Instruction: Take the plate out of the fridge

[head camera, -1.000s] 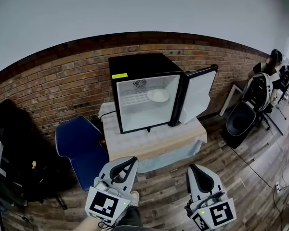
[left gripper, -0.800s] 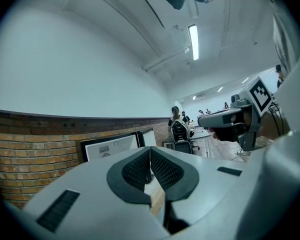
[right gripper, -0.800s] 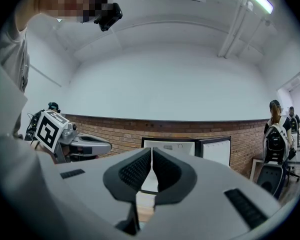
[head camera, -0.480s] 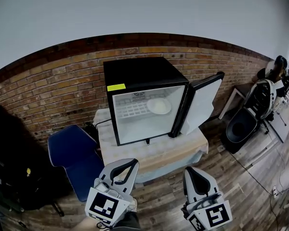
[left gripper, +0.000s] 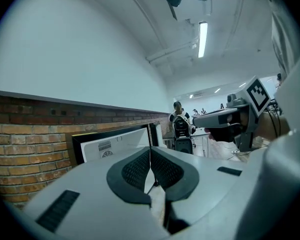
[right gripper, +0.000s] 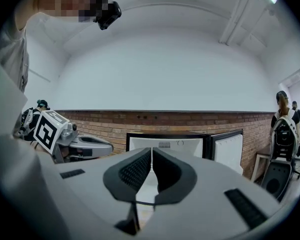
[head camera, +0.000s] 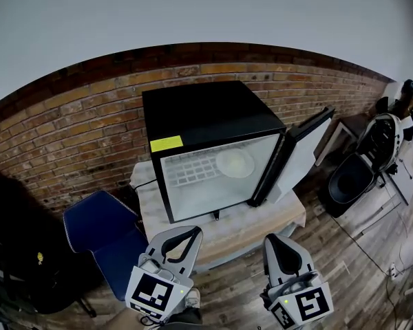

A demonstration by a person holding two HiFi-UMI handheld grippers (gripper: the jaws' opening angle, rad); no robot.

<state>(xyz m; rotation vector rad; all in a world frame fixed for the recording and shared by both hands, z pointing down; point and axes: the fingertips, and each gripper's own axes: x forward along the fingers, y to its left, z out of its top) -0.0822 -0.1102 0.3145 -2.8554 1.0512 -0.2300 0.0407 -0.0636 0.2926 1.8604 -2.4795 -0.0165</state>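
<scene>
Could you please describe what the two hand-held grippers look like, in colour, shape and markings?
The left claw and the right claw look alike. Each has a smooth, rounded, light grey shell, with black textured pads whose black surround narrows toward the tip. At the rear of each sits a white cube printed with black square markers.

Pale grey plastic shells on left tongs (head camera: 190, 230) and right tongs (head camera: 274, 238). Black ribbed pads inside, narrow black slots on shell tops. White marker cube (head camera: 153, 293) with black squares at rear of each, small green light (head camera: 178, 291) beside. Grey sleeve (right gripper: 11, 51).
</scene>
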